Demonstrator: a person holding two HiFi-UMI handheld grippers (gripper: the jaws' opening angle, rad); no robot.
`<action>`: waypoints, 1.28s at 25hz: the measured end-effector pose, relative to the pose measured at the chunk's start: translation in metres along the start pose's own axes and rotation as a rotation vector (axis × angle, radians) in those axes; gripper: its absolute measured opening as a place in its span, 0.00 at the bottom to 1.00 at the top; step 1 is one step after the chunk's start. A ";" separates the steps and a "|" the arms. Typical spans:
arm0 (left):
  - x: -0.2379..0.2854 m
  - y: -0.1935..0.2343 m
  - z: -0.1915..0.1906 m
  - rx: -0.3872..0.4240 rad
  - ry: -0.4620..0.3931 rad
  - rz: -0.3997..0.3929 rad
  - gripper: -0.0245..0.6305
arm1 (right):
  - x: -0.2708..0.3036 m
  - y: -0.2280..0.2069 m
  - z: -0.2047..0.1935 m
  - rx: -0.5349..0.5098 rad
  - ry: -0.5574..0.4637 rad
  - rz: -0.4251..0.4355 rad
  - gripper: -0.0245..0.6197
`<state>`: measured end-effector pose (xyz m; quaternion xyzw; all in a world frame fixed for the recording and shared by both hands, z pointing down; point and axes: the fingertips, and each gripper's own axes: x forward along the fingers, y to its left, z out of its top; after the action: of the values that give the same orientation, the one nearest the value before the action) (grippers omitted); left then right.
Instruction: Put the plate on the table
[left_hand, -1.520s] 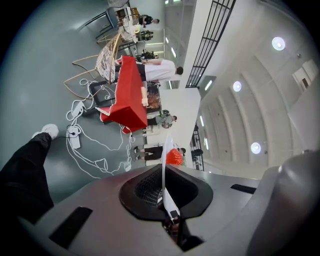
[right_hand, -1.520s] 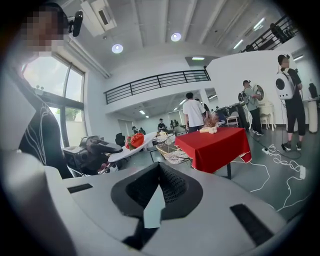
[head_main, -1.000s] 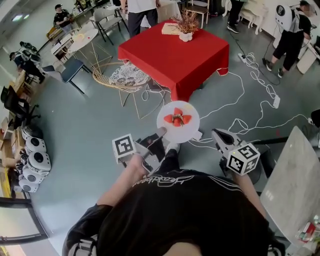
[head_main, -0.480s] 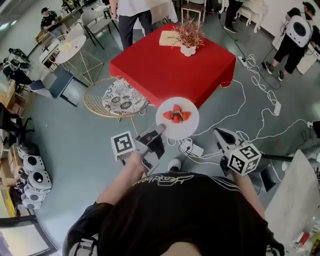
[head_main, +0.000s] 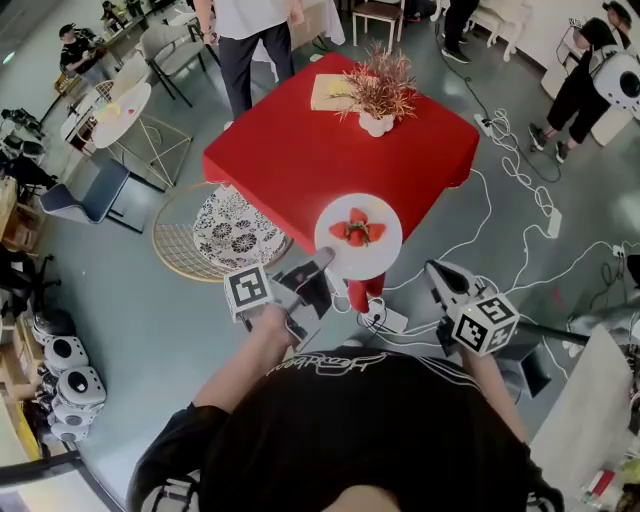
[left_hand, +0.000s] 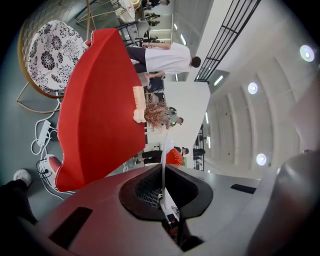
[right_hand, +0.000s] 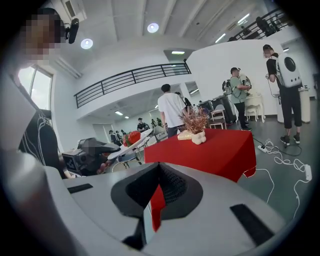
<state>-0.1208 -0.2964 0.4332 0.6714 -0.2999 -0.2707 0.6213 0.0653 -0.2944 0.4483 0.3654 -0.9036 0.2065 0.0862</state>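
**Plate of strawberries carried by its rim, short of the red table**

The left claw (head_main: 322, 264) was clamped narrow on the near rim of the white plate (head_main: 372, 255), with only the thin edge between its jaws. The claw pointed level, and the plate stuck straight out ahead of it, flat, with a few strawberries (head_main: 356, 231) heaped at its middle. It hung in the air, touching nothing but the claw.

Off to that claw's right, and apart from the plate, the right claw (head_main: 437, 272) was empty, its jaws nearly together with just a slit of daylight between them.

Ahead of both claws stood the table (head_main: 300, 150) under a red cloth, with a potted plant (head_main: 380, 95) near its far side. Its near part looked bare. To the left of the claws sat a wire chair (head_main: 225, 232) with a patterned cushion, and cables (head_main: 500, 200) trailed over the floor to the right.

To my eye the plate was stiff, smooth and breakable, light enough for one claw but awkward held that way. All its weight hung out beyond the pinch, so it could tip or slide off a glossy rim. The loose fruit would roll at any tilt. The rim was the only place to take hold. I would keep it flat and lower it gently onto the cloth before letting go.
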 end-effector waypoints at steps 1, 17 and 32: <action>0.005 0.003 0.006 -0.006 0.002 0.001 0.06 | 0.006 -0.003 -0.001 0.007 0.004 0.000 0.05; 0.061 0.012 0.091 -0.005 -0.033 -0.018 0.06 | 0.053 -0.020 -0.017 0.049 0.051 -0.011 0.05; 0.127 0.117 0.127 -0.044 -0.070 0.098 0.06 | 0.030 -0.045 -0.038 0.096 0.071 -0.094 0.05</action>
<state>-0.1362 -0.4816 0.5406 0.6323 -0.3478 -0.2698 0.6375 0.0755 -0.3252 0.5056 0.4036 -0.8709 0.2580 0.1102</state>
